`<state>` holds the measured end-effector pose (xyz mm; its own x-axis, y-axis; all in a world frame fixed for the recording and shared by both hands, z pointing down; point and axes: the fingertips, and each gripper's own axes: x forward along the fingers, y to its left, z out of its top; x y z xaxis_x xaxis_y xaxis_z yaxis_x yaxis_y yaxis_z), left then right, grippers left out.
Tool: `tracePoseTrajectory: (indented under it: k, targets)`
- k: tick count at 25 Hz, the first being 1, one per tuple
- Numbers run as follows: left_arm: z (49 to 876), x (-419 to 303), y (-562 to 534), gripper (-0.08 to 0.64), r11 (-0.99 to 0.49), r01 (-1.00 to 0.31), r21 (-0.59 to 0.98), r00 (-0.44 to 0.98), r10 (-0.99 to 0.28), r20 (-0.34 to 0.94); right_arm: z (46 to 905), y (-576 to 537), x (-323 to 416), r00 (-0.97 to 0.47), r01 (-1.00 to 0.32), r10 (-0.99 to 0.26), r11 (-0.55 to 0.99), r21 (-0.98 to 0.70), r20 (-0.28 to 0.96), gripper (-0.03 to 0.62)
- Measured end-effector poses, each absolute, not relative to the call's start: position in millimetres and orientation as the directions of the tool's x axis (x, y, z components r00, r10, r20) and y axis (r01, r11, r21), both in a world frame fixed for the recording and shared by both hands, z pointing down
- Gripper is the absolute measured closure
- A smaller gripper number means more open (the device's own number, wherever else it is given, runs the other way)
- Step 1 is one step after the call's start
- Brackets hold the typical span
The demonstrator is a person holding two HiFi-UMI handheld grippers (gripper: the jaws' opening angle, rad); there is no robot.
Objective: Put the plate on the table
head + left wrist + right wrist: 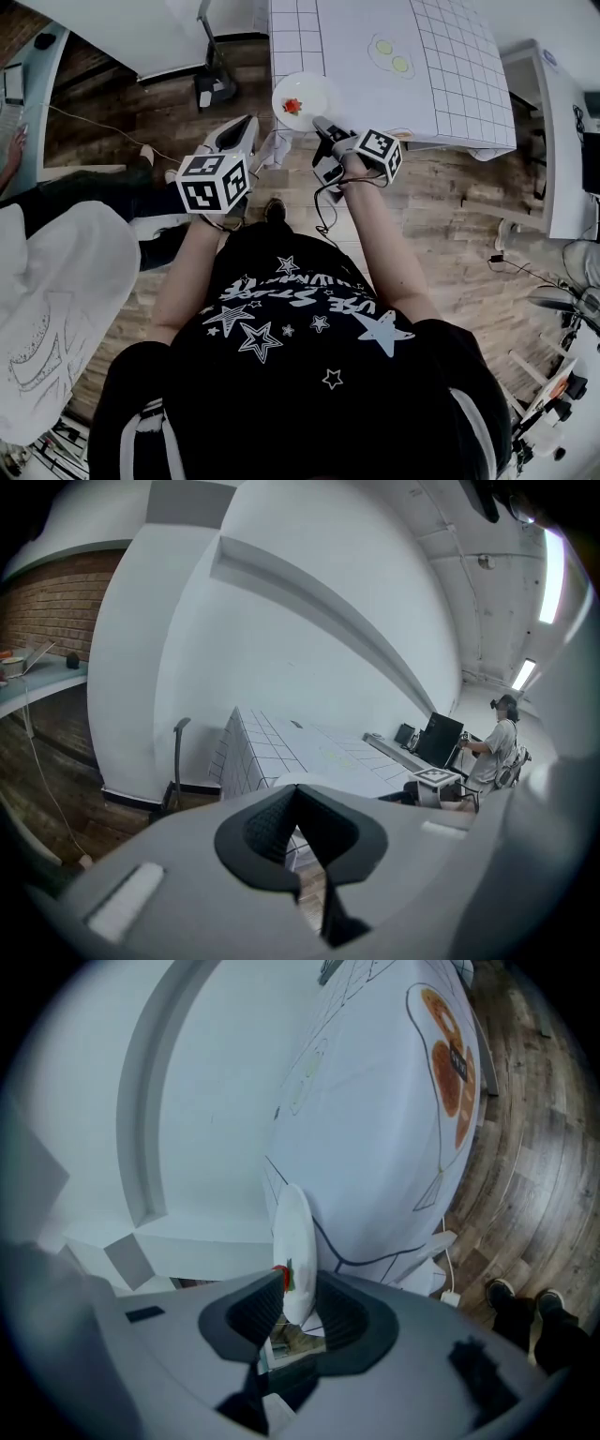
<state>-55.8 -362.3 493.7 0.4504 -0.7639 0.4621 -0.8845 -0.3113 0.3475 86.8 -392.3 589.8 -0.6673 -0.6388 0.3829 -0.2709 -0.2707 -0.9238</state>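
Wood-plank flooring (450,216) surrounds a white table draped in a grid-lined cloth (375,103). Straight ahead of the right gripper (321,123), a round white plate (314,89) sits at the table's near corner. Its rim is between that gripper's jaws, which stand apart and do not press it. The left gripper (246,127), beside the right one and short of the table, has its jaws together on nothing. A small red-and-green bit (292,105) lies on the plate close to the right jaw tips.

Wood floor (450,216), brick wall (52,607), strip lights (555,574)

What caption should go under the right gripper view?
A white plate seen edge-on between the right gripper's parted jaws, with the white table beyond.
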Motion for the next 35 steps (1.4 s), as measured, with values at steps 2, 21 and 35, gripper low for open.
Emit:
tracePoseTrajectory:
  k: [2, 21, 35]
  targets:
    - [492, -56, -360, 0.551, -0.308, -0.886, 0.347, 0.447, -0.766, 0.462, 590, -392, 87, -0.674, -0.262, -0.638, -0.263, -0.928, 0.371, 0.483]
    - [482, -48, -330, 0.551, -0.3, -0.89, 0.344, 0.437, -0.777, 0.452, 590, -389, 86, -0.685, -0.27, -0.623, -0.265, -0.926, 0.378, 0.463]
    - [480, -54, -336, 0.551, -0.312, -0.879, 0.362, 0.453, -0.783, 0.426, 600, -380, 91, -0.64, -0.415, -0.585, -0.282, -0.865, 0.498, 0.456]
